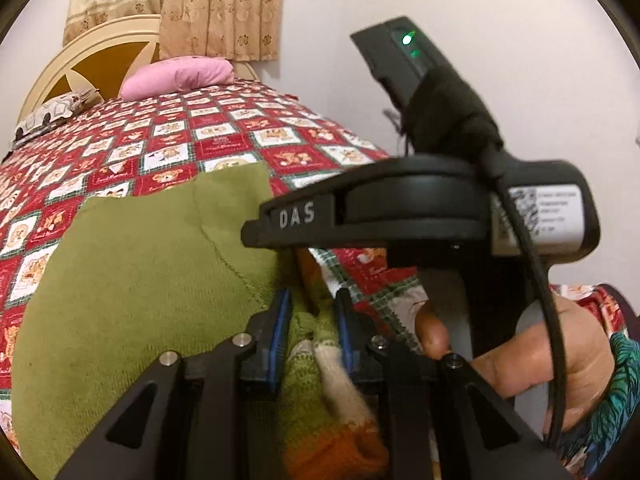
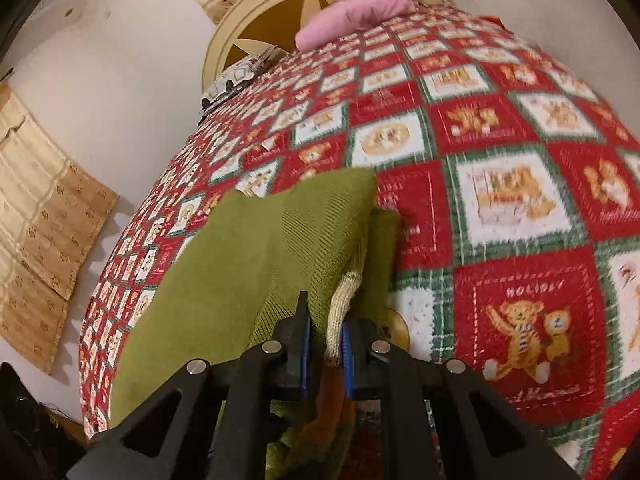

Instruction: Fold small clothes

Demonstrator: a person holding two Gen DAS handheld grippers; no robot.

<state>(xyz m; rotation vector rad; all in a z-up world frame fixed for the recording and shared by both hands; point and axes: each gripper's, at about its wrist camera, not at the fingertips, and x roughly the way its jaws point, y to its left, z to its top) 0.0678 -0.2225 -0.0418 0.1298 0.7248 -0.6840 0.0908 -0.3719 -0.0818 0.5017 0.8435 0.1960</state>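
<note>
Sweater (image 1: 132, 264) hem pinched in both: left hand-held gripper (image 1: 314, 336) and right hand-held gripper (image 2: 326, 344) clamp it, body spread ahead on the bed (image 2: 500, 160). Mid-fold, I'd say; next, carry hem forward evenly.

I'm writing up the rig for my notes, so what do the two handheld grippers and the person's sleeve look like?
Both grippers, left gripper and right gripper, are matte black angular frames with silver round bolts and blue-edged finger pads. Seen from the left wrist, the right one's body carries white "DAS" lettering, a white printed label, a green indicator light and a black cable. The sleeve is teal, leaf-patterned.
</note>
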